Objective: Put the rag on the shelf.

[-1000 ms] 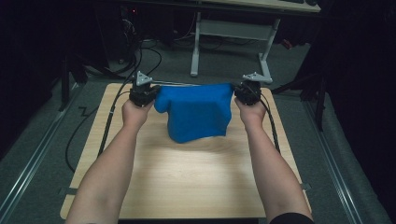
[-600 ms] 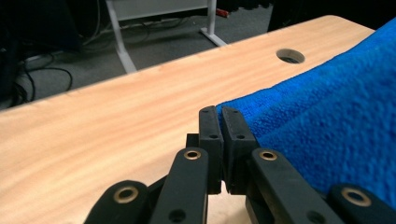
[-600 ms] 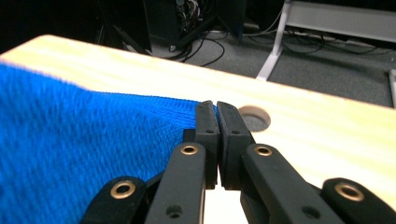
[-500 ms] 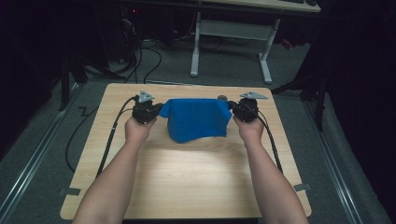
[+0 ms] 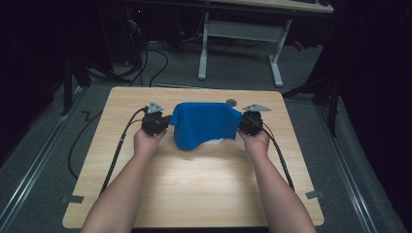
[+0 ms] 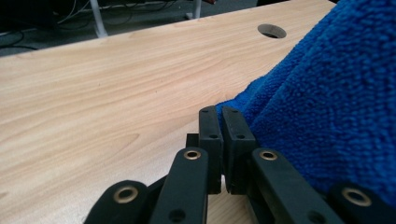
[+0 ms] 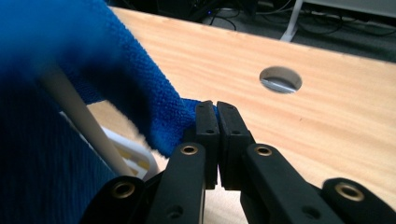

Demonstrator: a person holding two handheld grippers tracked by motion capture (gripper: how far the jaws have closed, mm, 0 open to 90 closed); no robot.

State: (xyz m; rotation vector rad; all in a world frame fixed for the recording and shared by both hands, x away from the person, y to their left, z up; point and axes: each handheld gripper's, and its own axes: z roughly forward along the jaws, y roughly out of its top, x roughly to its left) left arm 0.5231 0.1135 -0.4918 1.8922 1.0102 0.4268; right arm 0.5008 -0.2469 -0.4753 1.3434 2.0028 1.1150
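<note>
Blue towel (image 5: 206, 124) corners in both grippers' fingers (image 6: 219, 130)

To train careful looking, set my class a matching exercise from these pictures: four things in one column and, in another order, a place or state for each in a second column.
Things:
1. blue towel
2. left gripper
3. round hole
4. white object

Places or states:
A. partly hidden under the cloth
B. cut through the wooden tabletop near its far edge
C. stretched between the two grippers
D. jaws shut on a corner of the cloth

Pairs: 1-C, 2-D, 3-B, 4-A
</note>
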